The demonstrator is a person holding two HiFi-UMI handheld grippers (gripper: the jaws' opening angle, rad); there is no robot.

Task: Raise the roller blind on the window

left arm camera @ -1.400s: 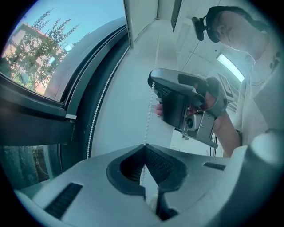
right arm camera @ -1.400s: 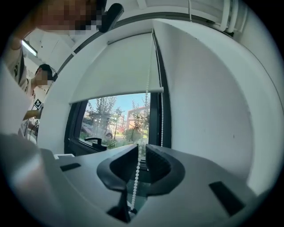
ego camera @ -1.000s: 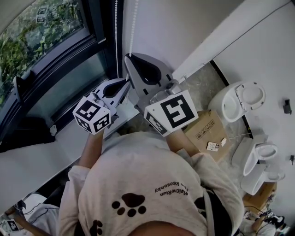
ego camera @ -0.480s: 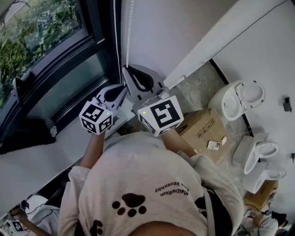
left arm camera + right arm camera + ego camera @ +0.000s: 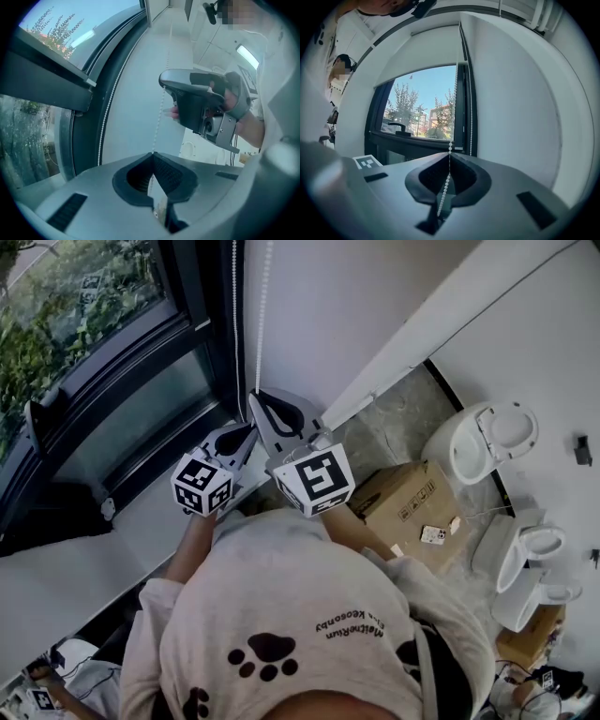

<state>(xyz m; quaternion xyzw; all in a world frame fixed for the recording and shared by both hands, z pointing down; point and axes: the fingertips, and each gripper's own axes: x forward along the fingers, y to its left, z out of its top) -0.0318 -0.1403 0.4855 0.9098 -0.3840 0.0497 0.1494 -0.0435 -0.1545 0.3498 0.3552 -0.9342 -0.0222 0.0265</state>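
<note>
I judge I'm mid-pull: left gripper [image 5: 152, 154] and right gripper [image 5: 450, 154] jaws both clamped on the bead chain [image 5: 455, 108]. Next I'd release one, regrip higher, pull down.

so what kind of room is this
Probably a storeroom or a room still being fitted out: several loose toilets stand together, a cardboard box sits beside them, and there is a dark-framed window.

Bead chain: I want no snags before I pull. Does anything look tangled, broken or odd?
Nothing stands out. The bead chain runs straight and unbroken into the shut jaws of the right gripper and left gripper; the other strand hangs free beside it, no knots visible.
</note>
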